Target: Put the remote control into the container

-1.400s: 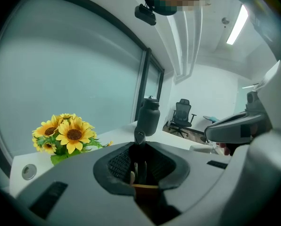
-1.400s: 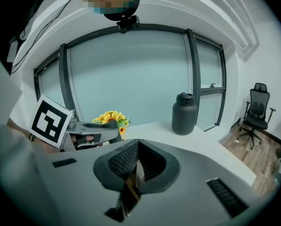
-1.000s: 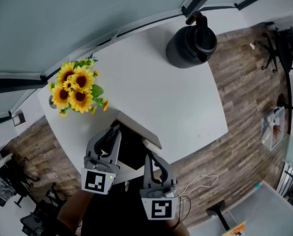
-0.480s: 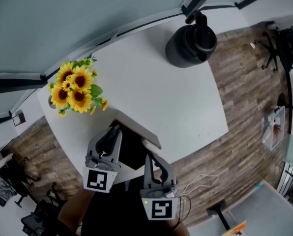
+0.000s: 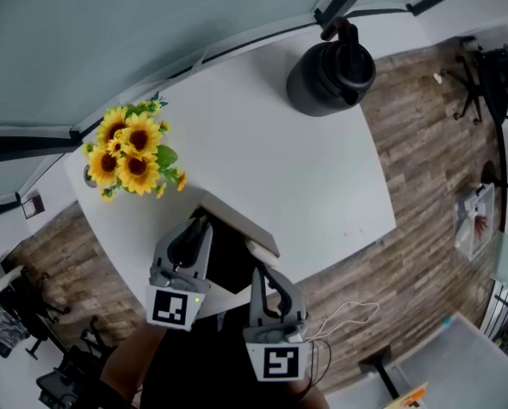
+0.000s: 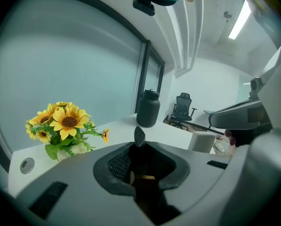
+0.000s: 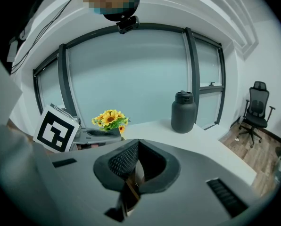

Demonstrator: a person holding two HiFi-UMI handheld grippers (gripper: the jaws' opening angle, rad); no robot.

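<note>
- L gripper (image 5: 194, 230): from its own view I read the jaws as clenched on a slim dark thing. The pointed tip pokes up above the pads, and I take it for the remote control (image 6: 139, 136).
- R gripper (image 7: 137, 164): jaws pressed together w/ nothing between them. It hangs just beside the L one, both low in the head view at the table's near edge and both angled down.
- Container (image 5: 241, 224): light-walled box w/ a dark inside, sitting at the near edge of the white table (image 5: 297, 177), right ahead of both grippers.
- Remote's spot: up in the L jaws, at the container's left corner. Can't tell from the head view whether its tip is over the opening or just beside it.
- Bunch of sunflowers (image 5: 130, 152) stands on the table's left corner, well apart from the container.
- Dark jug w/ a handle (image 5: 331, 75) is on the far corner by the window.
- Office chair (image 6: 182, 106) on the wood floor (image 5: 424, 143) beyond the table.
</note>
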